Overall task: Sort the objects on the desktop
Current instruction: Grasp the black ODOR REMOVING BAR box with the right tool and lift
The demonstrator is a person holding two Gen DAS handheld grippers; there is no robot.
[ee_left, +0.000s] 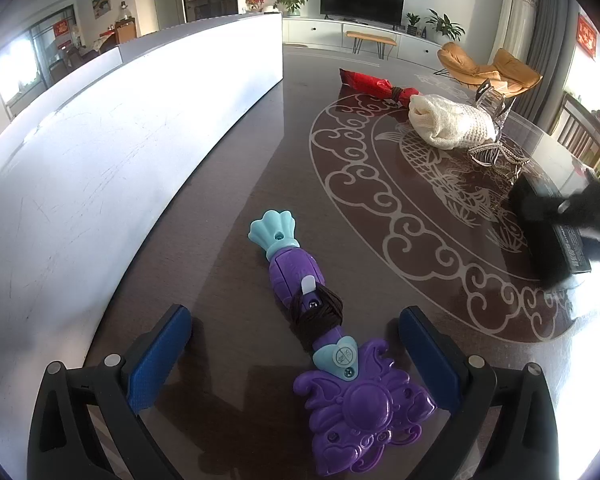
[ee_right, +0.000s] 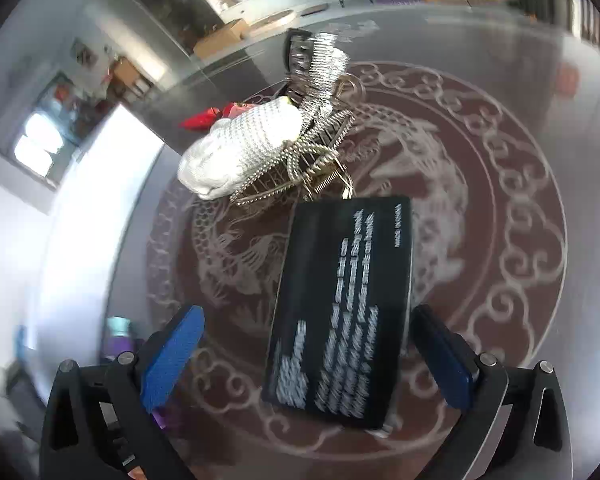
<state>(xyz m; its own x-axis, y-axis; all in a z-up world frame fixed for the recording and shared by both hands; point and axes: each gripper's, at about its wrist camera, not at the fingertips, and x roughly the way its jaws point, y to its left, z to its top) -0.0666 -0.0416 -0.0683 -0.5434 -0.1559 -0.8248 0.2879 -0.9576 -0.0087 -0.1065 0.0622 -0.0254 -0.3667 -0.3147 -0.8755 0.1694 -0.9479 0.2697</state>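
Note:
A purple and teal toy wand (ee_left: pixel 320 320) with a dark hair tie around it lies on the dark patterned table (ee_left: pixel 259 160), between the fingers of my open left gripper (ee_left: pixel 293 320). A black box (ee_right: pixel 340 304) with white print lies flat between the fingers of my open right gripper (ee_right: pixel 308 320); it also shows in the left wrist view (ee_left: pixel 548 224). Beyond it lie a white knitted item (ee_right: pixel 235 152), silver hair clips (ee_right: pixel 316 148) and a red packet (ee_right: pixel 203 118). These also show in the left wrist view: knit (ee_left: pixel 448 124), clips (ee_left: pixel 496 152), packet (ee_left: pixel 376 84).
A long white box wall (ee_left: pixel 99 152) runs along the table's left side. A living room with TV, bench and orange chair lies beyond the table. The right wrist view is motion-blurred.

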